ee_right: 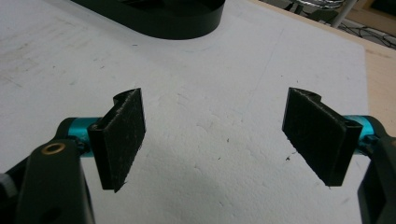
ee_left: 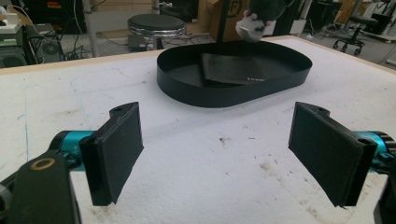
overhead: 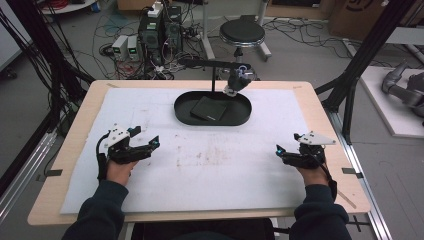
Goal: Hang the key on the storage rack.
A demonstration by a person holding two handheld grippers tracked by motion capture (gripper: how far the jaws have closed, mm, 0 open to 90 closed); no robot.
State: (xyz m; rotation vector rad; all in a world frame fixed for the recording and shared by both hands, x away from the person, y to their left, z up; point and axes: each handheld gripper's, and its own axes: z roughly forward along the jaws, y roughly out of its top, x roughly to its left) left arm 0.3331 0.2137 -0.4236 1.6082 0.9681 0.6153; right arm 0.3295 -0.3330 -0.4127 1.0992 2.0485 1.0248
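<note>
A black oval tray (overhead: 182,112) sits at the back middle of the white mat, with a flat black square pad (overhead: 210,108) lying in it. In the left gripper view the tray (ee_left: 233,95) and pad (ee_left: 231,70) lie ahead, well beyond the jaws. My left gripper (overhead: 146,138) hovers over the mat's left side, open and holding nothing (ee_left: 219,154). My right gripper (overhead: 287,144) stands over the right side, also open with only bare mat between its pads (ee_right: 217,140). The tray's wall (ee_right: 163,23) shows at the top of the right gripper view.
A black stand holds a small grey device (overhead: 237,80) over the tray's far right end (ee_left: 252,25). The white mat (overhead: 210,165) has faint brown stains in the middle. Beyond the table stand a stool (overhead: 242,32), computer boxes (overhead: 160,30) and cables.
</note>
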